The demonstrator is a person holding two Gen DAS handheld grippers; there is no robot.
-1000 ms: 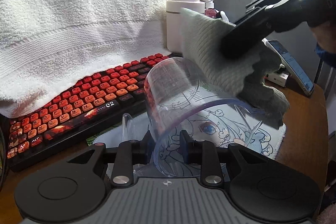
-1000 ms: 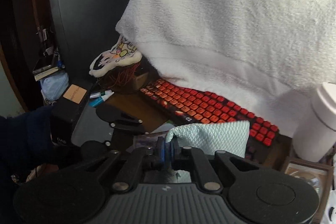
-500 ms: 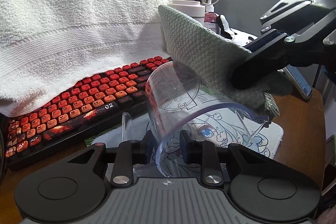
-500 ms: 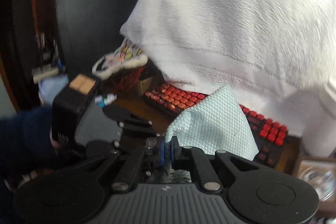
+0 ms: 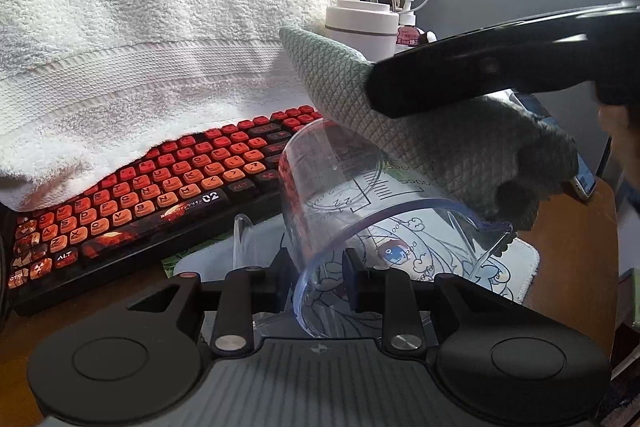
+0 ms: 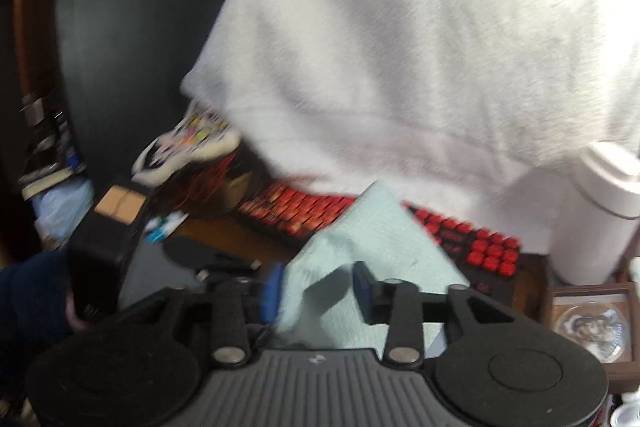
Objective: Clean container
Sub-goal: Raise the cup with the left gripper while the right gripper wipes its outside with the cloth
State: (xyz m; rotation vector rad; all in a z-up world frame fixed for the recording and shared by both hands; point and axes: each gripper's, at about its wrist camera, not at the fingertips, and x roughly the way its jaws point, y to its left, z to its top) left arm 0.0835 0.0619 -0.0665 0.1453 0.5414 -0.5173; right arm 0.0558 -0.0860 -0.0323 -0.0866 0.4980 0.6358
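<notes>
Clear container [image 5: 340,187] – grey-green waffle cloth [image 5: 440,135] – red-orange keyboard [image 5: 160,179].

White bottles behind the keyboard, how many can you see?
2: a wide white capped bottle behind the cloth, and a smaller pump bottle just to its right. Others may be hidden.

The left wrist camera sits behind the left tool [image 5: 316,275], close above the worktop [image 5: 568,227], facing the keyboard [image 5: 160,187] and white towel [image 5: 160,7]. The right wrist camera sits behind the right tool [image 6: 318,293], facing leftward. Both views share keyboard, towel and white canister [image 5: 360,27].
</notes>
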